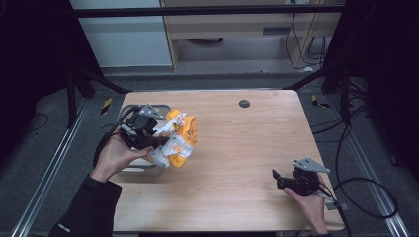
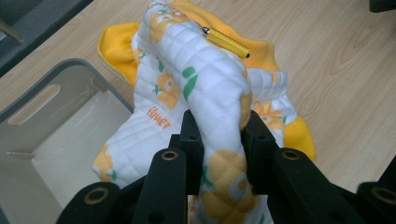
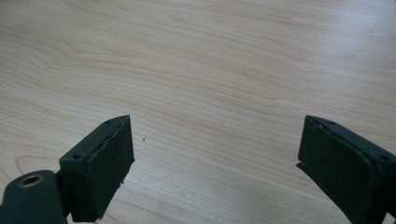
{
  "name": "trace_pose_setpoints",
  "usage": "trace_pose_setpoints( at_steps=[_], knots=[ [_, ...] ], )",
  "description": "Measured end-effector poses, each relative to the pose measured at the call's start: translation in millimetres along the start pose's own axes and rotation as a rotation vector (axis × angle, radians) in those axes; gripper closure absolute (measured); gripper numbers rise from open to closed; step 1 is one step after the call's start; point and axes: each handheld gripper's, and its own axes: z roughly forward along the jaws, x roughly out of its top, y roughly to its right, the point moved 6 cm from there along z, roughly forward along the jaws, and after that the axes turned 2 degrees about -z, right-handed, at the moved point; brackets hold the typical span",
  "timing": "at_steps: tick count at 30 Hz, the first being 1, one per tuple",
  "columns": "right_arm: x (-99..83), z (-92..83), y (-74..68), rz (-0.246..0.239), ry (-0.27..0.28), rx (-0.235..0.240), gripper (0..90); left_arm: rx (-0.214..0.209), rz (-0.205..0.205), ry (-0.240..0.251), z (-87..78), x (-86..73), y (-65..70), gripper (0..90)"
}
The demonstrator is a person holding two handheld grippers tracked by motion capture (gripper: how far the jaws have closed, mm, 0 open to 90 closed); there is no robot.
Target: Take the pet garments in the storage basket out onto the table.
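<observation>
My left gripper (image 2: 219, 135) is clamped on the white-and-yellow quilted garment (image 2: 205, 93), lifted beside the grey bin (image 2: 56, 88) at the bench's (image 1: 237, 148) left edge. My right gripper (image 3: 215, 154) rests near the bench's right front corner, jaws apart.

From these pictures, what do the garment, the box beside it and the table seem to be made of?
The garment looks like soft quilted cotton: stitched diamond pattern, flower print, orange knit trim. The box seems to be smooth translucent grey plastic, with a moulded handle slot. The table shows pale wood grain, probably matte laminate.

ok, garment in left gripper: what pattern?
Garment: white quilted, orange flowers, green leaves, yellow trim. Best in left gripper view.
</observation>
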Motion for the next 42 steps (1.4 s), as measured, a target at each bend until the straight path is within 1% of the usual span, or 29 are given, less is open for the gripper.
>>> trace_pose_setpoints(
  at_steps=[8,14,20,22,23,25,29,30,34,42],
  knots=[
    [0.7,-0.7,0.7,0.002,0.006,-0.003,10.4,-0.024,0.038,-0.022,10.0,4.4,9.1,73.2],
    [0.7,-0.7,0.7,0.002,0.005,-0.004,10.4,-0.042,0.056,-0.037,18.1,7.5,16.2,73.2],
    [0.7,-0.5,0.9,-0.002,0.006,-0.007,10.4,-0.060,0.069,-0.042,27.3,9.7,23.7,73.2],
    [0.8,-0.8,0.8,-0.001,0.007,-0.005,10.4,-0.062,0.086,-0.055,30.8,10.3,26.5,73.2],
    [0.8,-0.8,0.8,-0.001,0.007,-0.005,10.4,-0.062,0.084,-0.052,32.2,10.9,28.1,73.2],
    [0.8,-0.7,0.7,0.000,0.007,-0.005,10.4,-0.066,0.094,-0.055,34.8,12.1,31.2,73.2],
    [0.9,-0.9,0.8,-0.001,0.007,-0.006,10.4,-0.087,0.100,-0.050,41.6,13.3,37.3,73.2],
    [0.8,-0.9,0.8,0.000,0.007,-0.006,10.4,-0.087,0.109,-0.055,42.7,13.2,37.7,73.2],
    [0.7,-1.0,0.5,-0.001,0.006,-0.005,10.4,-0.101,0.118,-0.061,48.4,13.1,41.7,73.2],
    [0.8,-0.9,0.6,-0.001,0.007,-0.005,10.4,-0.109,0.144,-0.062,55.3,16.2,50.2,73.2]
  ],
)
